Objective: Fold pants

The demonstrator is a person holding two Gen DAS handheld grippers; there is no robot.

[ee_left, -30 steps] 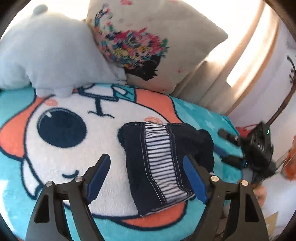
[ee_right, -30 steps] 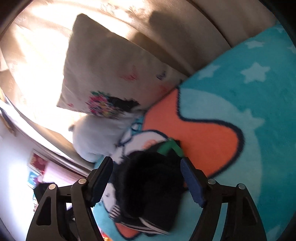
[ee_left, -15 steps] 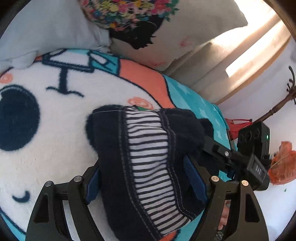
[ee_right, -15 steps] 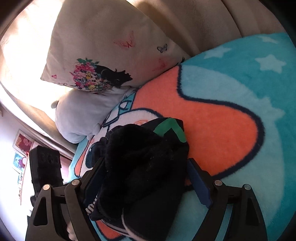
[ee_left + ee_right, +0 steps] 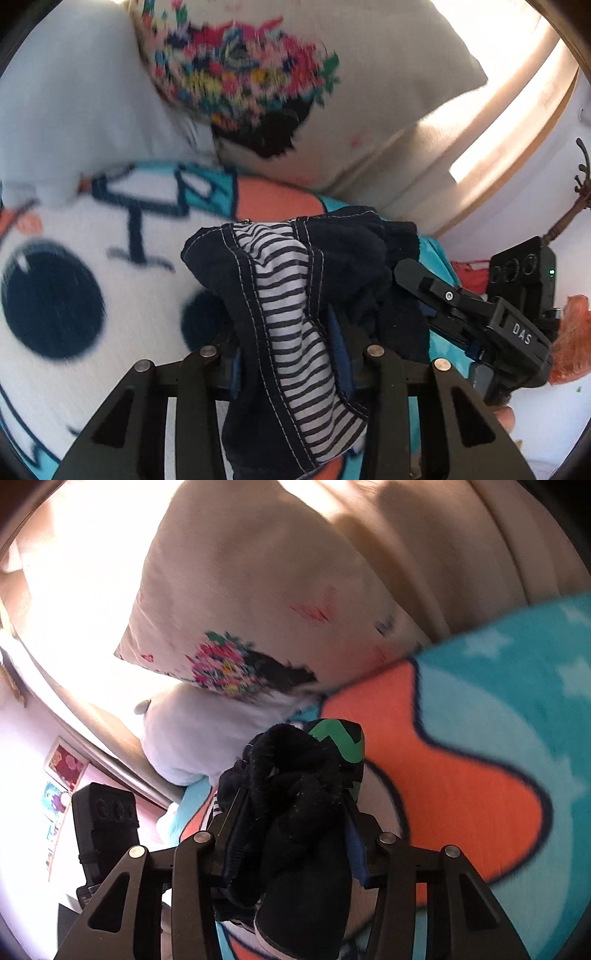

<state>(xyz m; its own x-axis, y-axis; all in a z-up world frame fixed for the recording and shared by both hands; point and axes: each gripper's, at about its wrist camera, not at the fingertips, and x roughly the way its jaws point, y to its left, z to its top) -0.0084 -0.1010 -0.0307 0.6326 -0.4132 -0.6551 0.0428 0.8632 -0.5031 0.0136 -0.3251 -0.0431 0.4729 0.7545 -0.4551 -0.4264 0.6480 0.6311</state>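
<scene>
Low in both wrist views, the pants (image 5: 291, 332) now sit between the jaws of each gripper; 1 second ago both hung spread and short of the bundle. The left gripper (image 5: 291, 354) and right gripper (image 5: 291, 842) are closing, pads pressing the cloth, which bunches off the blanket (image 5: 92, 266). Likely the fold can begin. Counted: 1 pants, 2 grippers, 2 pillows, 1 blanket.

One pants (image 5: 291, 332), two pillows (image 5: 369, 92)
</scene>
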